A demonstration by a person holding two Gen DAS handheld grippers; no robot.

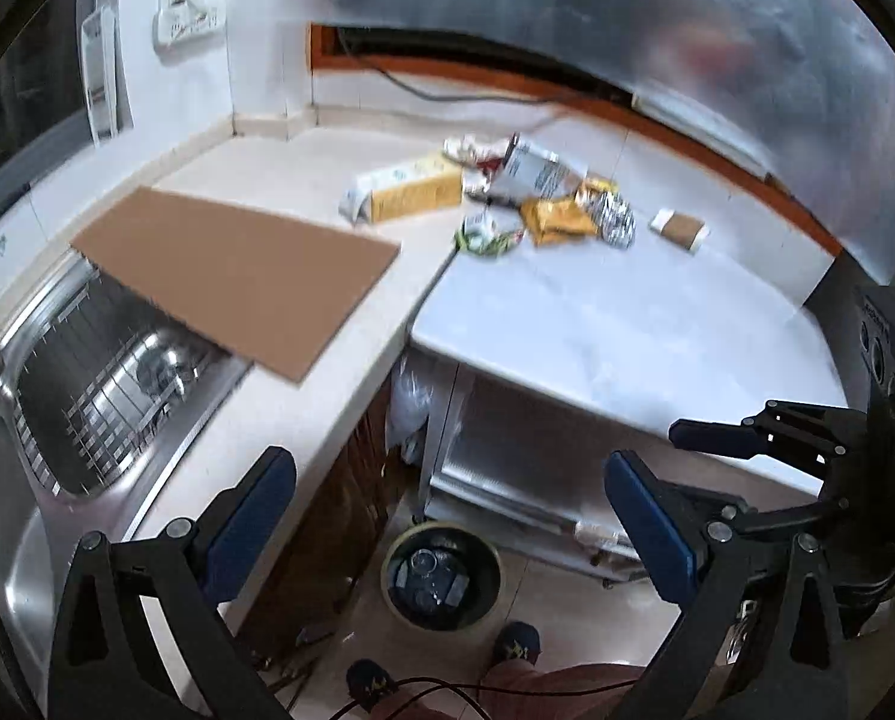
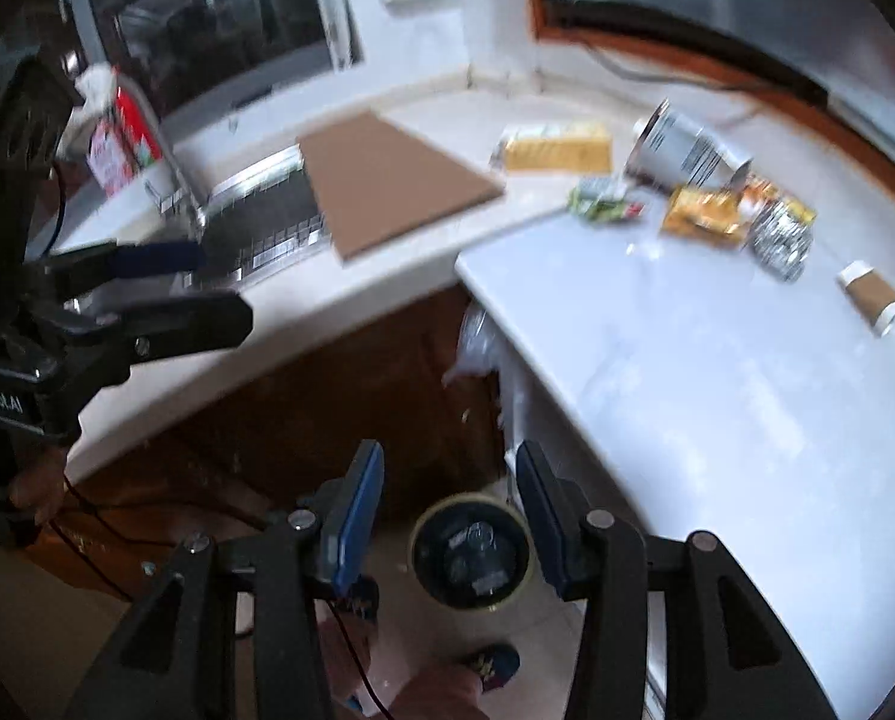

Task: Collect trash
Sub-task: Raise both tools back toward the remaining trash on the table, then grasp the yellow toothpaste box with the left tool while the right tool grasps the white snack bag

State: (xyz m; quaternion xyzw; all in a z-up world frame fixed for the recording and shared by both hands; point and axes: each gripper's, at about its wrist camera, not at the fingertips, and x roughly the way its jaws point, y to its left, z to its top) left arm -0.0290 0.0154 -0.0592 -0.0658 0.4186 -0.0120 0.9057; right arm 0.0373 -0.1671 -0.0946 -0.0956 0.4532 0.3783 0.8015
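A pile of trash lies on the white counter: a yellow carton (image 1: 408, 195) (image 2: 555, 147), a grey-white carton (image 1: 534, 171) (image 2: 684, 150), a yellow wrapper (image 1: 558, 219) (image 2: 702, 213), crumpled foil (image 1: 615, 219) (image 2: 780, 237), a green wrapper (image 1: 483, 234) (image 2: 600, 204) and a small brown-and-white box (image 1: 678, 229) (image 2: 873, 294). A round bin (image 1: 441, 576) (image 2: 471, 549) with trash inside stands on the floor below. My left gripper (image 1: 447, 516) is open and empty above the bin. My right gripper (image 2: 450, 510) is open and empty above the bin too.
A brown cardboard sheet (image 1: 237, 276) (image 2: 387, 180) lies half over the steel sink (image 1: 105, 384). A red-and-white carton (image 2: 120, 138) stands by the tap. The person's feet (image 1: 516, 645) are by the bin. A dark wooden cabinet (image 2: 303, 396) is under the counter.
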